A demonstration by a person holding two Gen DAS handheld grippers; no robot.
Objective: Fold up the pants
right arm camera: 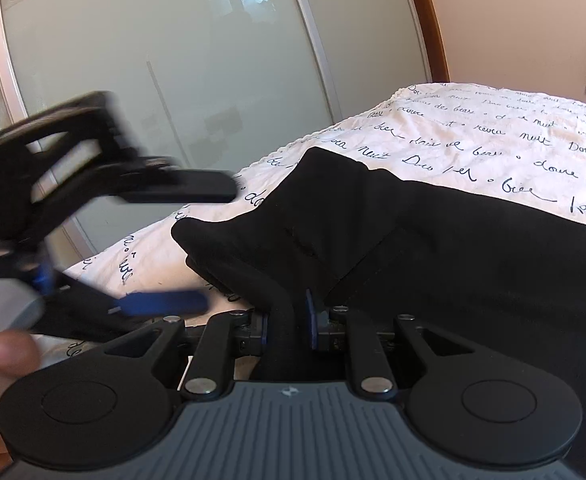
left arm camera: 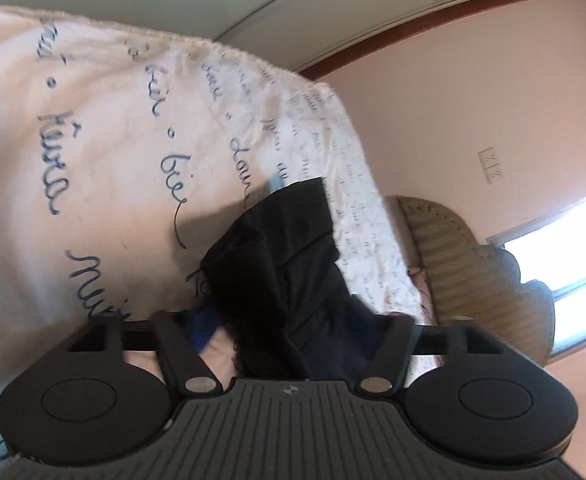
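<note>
Black pants [right arm camera: 453, 248] lie across a white bedcover [right arm camera: 473, 132] printed with dark handwriting. My right gripper [right arm camera: 288, 320] is shut on a raised fold of the pants, which is pinched between its blue pads. My left gripper [right arm camera: 213, 244] appears blurred at the left of the right wrist view, rolled on its side, with its fingers apart around the pants' end. In the left wrist view the pants [left arm camera: 285, 248] bunch up between the left gripper's [left arm camera: 289, 320] fingers. A strip of bedcover [left arm camera: 93, 140] shows between its blue pad [left arm camera: 205, 326] and the cloth.
Frosted sliding wardrobe doors [right arm camera: 173, 60] stand beyond the bed's far edge. A woven headboard [left arm camera: 445, 248] and a bright window [left arm camera: 565, 264] are at the right in the left wrist view. A person's hand [right arm camera: 1, 360] holds the left gripper's handle.
</note>
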